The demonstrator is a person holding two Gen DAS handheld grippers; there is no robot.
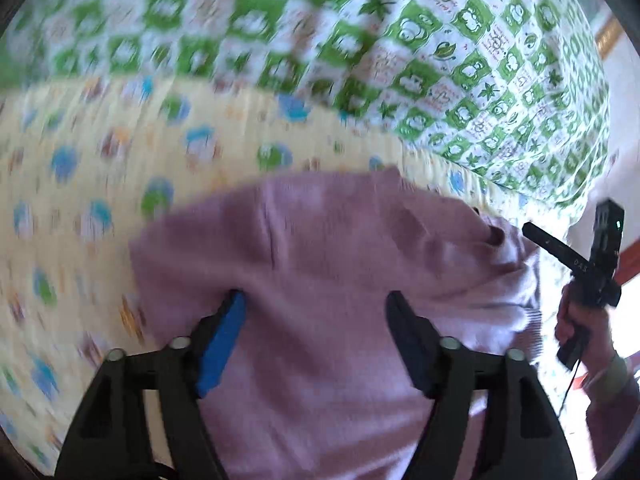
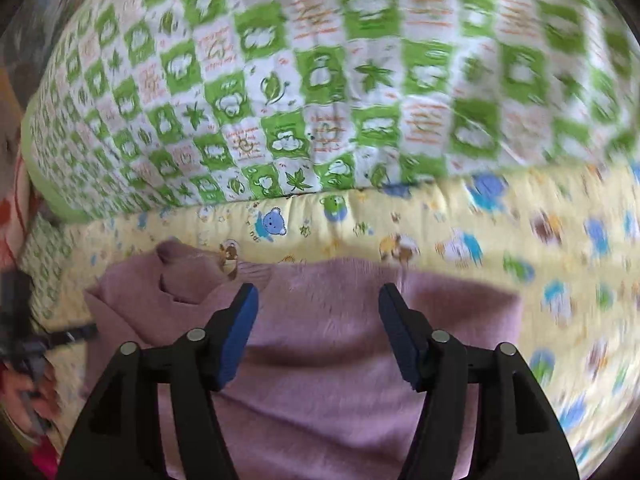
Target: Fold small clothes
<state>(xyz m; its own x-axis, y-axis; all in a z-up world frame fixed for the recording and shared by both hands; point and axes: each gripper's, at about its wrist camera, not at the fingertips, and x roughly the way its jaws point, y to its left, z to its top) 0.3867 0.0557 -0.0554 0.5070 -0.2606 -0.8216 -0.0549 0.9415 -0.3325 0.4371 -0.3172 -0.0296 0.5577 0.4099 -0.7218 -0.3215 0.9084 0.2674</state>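
Two claws are in view above one pink knitted garment (image 1: 320, 264), which lies spread on a yellow sheet (image 1: 80, 184) printed with small cartoon animals. Beyond the sheet, toward 12 o'clock in both views, a green-and-white checked quilt (image 1: 440, 60) is bunched up, its lower edge resting on the yellow sheet.

Left claw (image 1: 316, 312): jaws stand wide apart over the pink fabric. Nothing is gripped between them; the pads show clear of the cloth (whether the tips brush the knit cannot be told through the blur). The garment fills the view from centre to 6 o'clock, with a folded or bunched edge toward 2 o'clock.

Right claw (image 2: 318, 306): jaws likewise spread wide, with only the garment (image 2: 320, 360) showing in the gap below and no cloth pinched. Here the pink knit occupies the lower half, its far edge running across the middle of the view, and a rumpled part lies toward 10 o'clock.

At 3 o'clock in the left wrist view, the right claw (image 1: 560, 244) appears from the side, held by a hand (image 1: 576, 328) just past the garment's edge. At 9 o'clock in the right wrist view, a dark, blurred device sits at the frame edge; it cannot be identified with certainty.
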